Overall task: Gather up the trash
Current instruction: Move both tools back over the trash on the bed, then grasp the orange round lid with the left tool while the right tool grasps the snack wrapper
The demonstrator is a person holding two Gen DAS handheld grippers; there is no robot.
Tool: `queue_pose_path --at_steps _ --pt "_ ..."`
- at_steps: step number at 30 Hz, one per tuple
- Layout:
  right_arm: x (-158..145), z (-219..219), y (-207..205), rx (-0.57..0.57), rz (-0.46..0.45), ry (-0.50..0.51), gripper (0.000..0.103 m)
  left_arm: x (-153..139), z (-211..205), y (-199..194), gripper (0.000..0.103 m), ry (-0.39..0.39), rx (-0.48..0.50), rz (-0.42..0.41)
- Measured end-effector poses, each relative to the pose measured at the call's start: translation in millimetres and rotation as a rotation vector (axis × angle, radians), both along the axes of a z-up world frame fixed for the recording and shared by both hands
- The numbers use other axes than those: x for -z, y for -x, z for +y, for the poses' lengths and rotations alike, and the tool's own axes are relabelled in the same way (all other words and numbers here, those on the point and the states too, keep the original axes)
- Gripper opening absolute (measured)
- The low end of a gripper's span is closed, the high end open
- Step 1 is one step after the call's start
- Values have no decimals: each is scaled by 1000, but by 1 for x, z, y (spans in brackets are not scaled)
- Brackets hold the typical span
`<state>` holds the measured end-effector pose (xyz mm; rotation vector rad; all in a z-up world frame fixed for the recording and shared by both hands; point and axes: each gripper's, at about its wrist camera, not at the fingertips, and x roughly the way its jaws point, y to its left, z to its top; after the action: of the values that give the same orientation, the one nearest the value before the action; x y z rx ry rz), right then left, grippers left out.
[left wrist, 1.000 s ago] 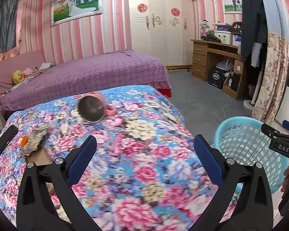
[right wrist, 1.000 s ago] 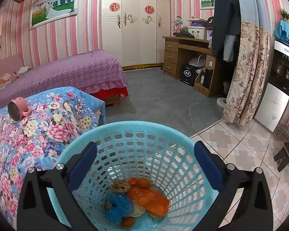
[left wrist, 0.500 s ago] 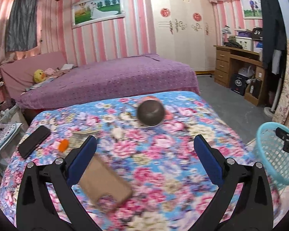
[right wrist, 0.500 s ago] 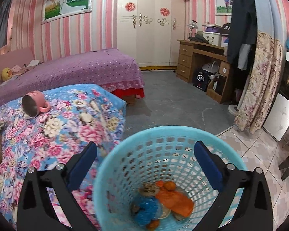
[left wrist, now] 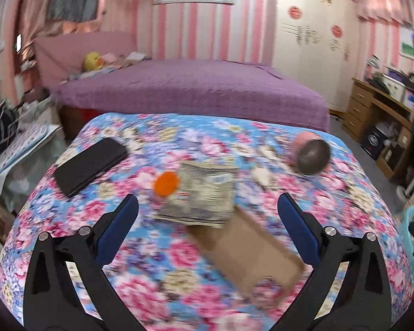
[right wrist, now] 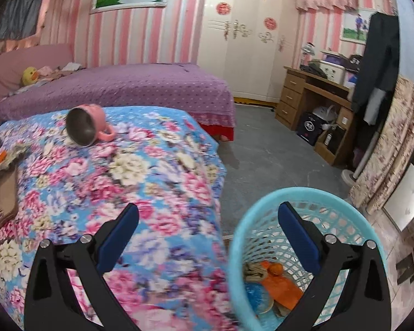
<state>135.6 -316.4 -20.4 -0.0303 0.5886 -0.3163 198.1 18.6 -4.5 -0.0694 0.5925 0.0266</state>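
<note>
holding trash (right wrist: pixel 283 285), blue basket (right wrist: pixel 265 209)

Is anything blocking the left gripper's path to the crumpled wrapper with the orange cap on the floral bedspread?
Nothing visible does. The left gripper is open, with the wrapper just ahead between its jaws. The brown cardboard piece lies flat under the wrapper's near edge; the black phone and pink mug sit off to the sides.

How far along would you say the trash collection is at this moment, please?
Partly done: the blue basket already holds orange and blue scraps. Nothing is in hand; the left tongs and right tongs are both open and empty. Left on the floral cloth are the crumpled wrapper with its orange cap and the brown cardboard piece. The pink mug and black phone look like keepers.
</note>
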Motion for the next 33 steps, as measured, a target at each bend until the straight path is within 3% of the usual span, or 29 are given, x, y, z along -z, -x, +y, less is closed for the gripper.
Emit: queue_pose_path --at_steps 5,10,13,18,26,28,30,33 --pt "1 16 -14 -23 20 -37 98 11 44 -15 97 26 -72 41" --pt "-6 34 -46 -42 9 -99 98 27 92 -31 97 108 -160 114" --pt "-15 49 -73 -68 -14 -154 98 36 105 -38 97 97 -182 147" --pt "-12 78 -107 -108 -10 -162 98 50 112 -60 97 79 -166 204" --pt "-5 95 -127 -109 5 -115 98 56 103 -98 96 230 -96 248" --pt "-5 90 -128 -94 -6 -149 98 56 95 -105 92 255 -60 253" --pt "-3 86 -131 -93 -12 -195 99 59 83 -113 85 217 -25 267" --pt "1 92 -136 -85 10 -157 99 68 78 -121 77 188 -14 291"
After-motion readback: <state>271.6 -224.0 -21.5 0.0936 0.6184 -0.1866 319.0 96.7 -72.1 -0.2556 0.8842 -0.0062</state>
